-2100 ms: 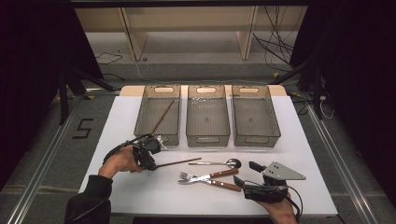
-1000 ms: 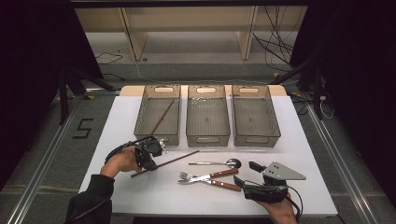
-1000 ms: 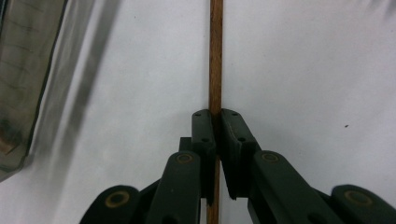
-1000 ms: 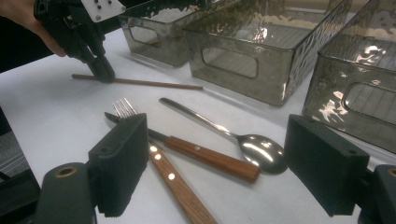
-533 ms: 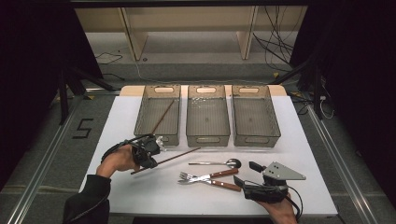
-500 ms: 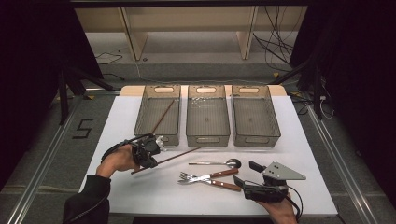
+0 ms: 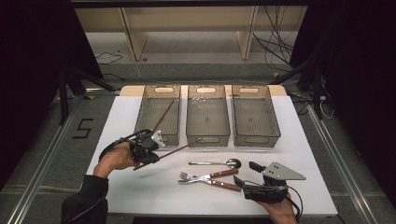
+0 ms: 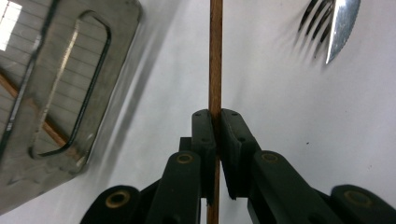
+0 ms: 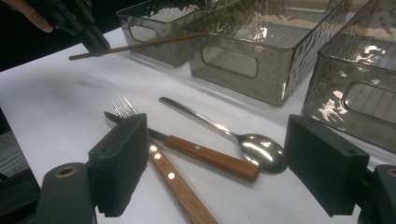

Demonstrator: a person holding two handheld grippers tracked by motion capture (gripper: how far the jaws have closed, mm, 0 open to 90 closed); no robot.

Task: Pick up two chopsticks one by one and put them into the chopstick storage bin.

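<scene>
Three bins (image 7: 208, 122) line the tabletop's far edge, the left one already holding a chopstick (image 7: 164, 115), so we judge cutlery is being sorted by kind. Our left gripper (image 7: 150, 150), raised near the left edge, pinches a second chopstick (image 7: 180, 148), aimed at the bins. Our right gripper (image 7: 244, 173) rests by the near edge, jaws wide apart around nothing, facing fork (image 7: 205, 177), knife (image 7: 215, 183) and spoon (image 7: 215, 163).

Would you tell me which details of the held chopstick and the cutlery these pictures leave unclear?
- Chopstick, left gripper view: its far end is cut off by the top edge; the left gripper covers part of it.
- Fork, right gripper view: its neck is hidden behind that gripper's near jaw.
- Knife, left gripper view: handle cut off by the top edge.
</scene>
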